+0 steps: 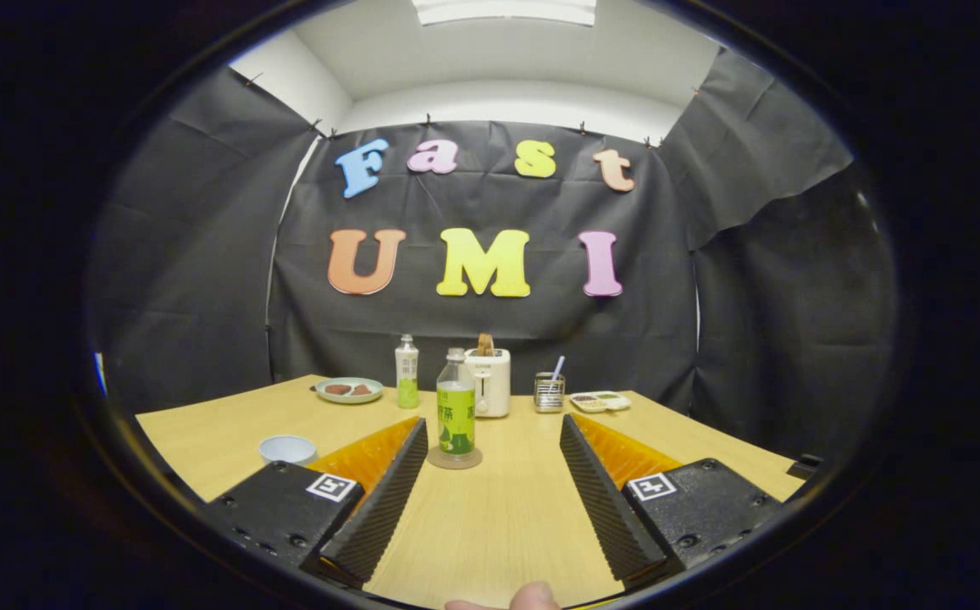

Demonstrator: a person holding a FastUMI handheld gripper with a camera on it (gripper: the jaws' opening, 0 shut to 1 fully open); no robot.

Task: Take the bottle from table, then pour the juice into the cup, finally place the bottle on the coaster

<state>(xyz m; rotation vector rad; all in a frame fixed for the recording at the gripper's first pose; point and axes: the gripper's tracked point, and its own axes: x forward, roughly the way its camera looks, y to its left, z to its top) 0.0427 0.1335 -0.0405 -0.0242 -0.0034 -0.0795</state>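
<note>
Gripper view, bottle (456, 408) upright on coaster (454, 459), fingers (591, 474) apart, empty.

Bare table (490, 525) between spread tongs (494, 432); bottle (456, 411) blocks just ahead.

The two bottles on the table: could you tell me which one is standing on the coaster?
The nearer bottle, with the broad green label, stands on the coaster just ahead of the open gripper. The slimmer bottle stands behind it on bare table.
</note>
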